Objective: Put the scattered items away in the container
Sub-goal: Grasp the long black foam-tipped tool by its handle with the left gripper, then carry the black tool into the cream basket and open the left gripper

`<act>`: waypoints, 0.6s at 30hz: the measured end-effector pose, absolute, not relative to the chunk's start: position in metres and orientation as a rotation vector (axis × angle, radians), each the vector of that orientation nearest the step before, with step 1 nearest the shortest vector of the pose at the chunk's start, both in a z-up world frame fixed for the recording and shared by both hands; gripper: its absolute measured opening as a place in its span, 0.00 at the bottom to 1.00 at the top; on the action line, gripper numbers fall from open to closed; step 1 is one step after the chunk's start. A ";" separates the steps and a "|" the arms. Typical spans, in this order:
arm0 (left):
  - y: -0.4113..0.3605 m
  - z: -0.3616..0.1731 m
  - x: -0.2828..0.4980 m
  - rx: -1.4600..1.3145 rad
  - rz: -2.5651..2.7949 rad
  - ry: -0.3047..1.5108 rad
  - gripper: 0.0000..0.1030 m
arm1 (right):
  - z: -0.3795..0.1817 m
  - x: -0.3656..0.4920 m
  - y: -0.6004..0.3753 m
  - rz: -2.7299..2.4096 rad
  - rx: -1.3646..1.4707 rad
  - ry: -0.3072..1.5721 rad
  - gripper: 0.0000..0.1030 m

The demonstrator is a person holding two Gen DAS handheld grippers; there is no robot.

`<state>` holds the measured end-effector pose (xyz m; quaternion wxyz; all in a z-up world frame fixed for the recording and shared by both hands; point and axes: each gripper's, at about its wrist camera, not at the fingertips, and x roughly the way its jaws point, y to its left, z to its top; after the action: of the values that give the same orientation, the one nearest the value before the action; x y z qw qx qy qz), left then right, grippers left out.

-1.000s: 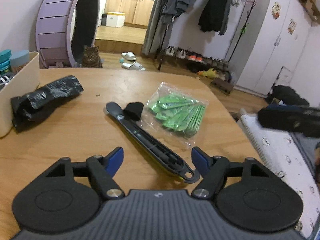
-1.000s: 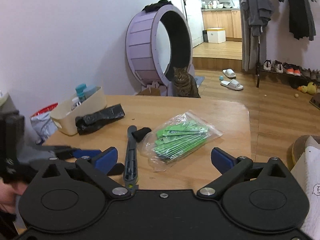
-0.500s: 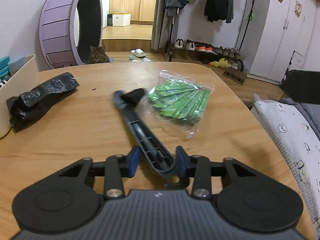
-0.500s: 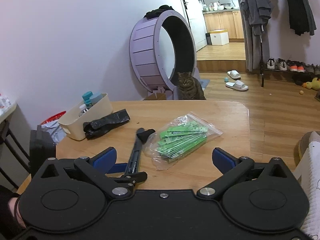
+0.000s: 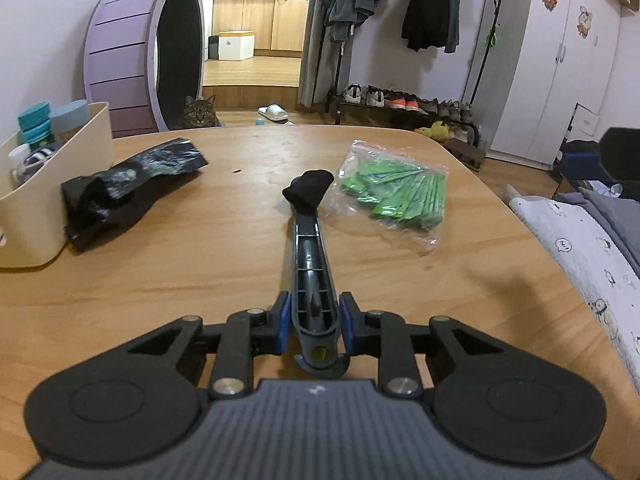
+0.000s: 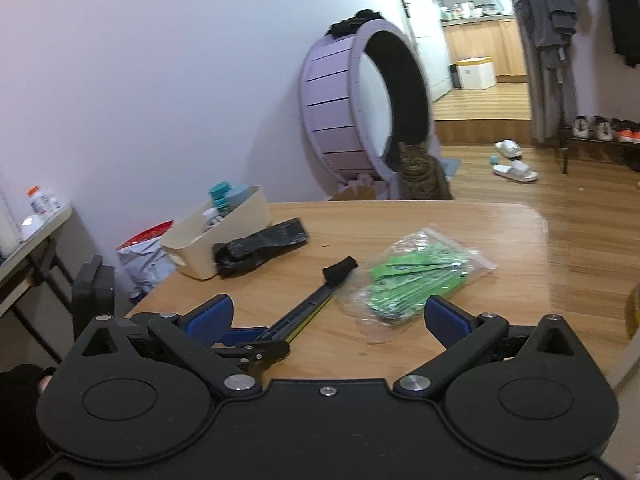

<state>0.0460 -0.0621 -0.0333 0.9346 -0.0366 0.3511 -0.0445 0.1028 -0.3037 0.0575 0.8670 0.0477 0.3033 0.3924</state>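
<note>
A long dark-grey tool [image 5: 310,264] with a black padded tip [image 5: 309,190] lies on the wooden table [image 5: 200,280]. My left gripper [image 5: 315,316] is closing on its handle end, and both blue pads [image 5: 283,318] touch the handle's sides. In the right wrist view the same tool [image 6: 308,312] runs from the left gripper [image 6: 256,340] toward a clear bag of green sachets [image 6: 416,276]. My right gripper [image 6: 326,316] hangs open above the near table edge, holding nothing. The cream container [image 5: 60,208] stands at the left with bottles inside.
A crumpled black plastic bag [image 5: 132,184] lies against the container. The sachet bag [image 5: 400,196] sits right of the tool's tip. A cat [image 5: 199,112] sits beside a purple wheel [image 5: 132,60] beyond the table. A bed edge [image 5: 580,248] is on the right.
The left jaws have narrowed from wide open onto the tool's handle, and the tool now points straight ahead in that view. The right view has swung left and tilted.
</note>
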 end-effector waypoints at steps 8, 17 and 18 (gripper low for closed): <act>-0.047 -0.032 0.038 -0.069 -0.087 0.723 0.24 | 0.058 0.097 -0.285 0.898 0.078 0.653 1.00; -0.036 -0.018 0.023 -0.056 -0.096 0.681 0.24 | 0.058 0.092 -0.264 0.937 0.049 0.673 1.00; -0.034 -0.015 0.021 -0.052 -0.098 0.674 0.23 | 0.058 0.092 -0.262 0.942 0.050 0.673 1.00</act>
<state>0.0214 -0.0345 -0.0155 0.9422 -0.0256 0.3305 -0.0480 0.0922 -0.2615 0.0581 0.8368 0.0238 0.3180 0.4451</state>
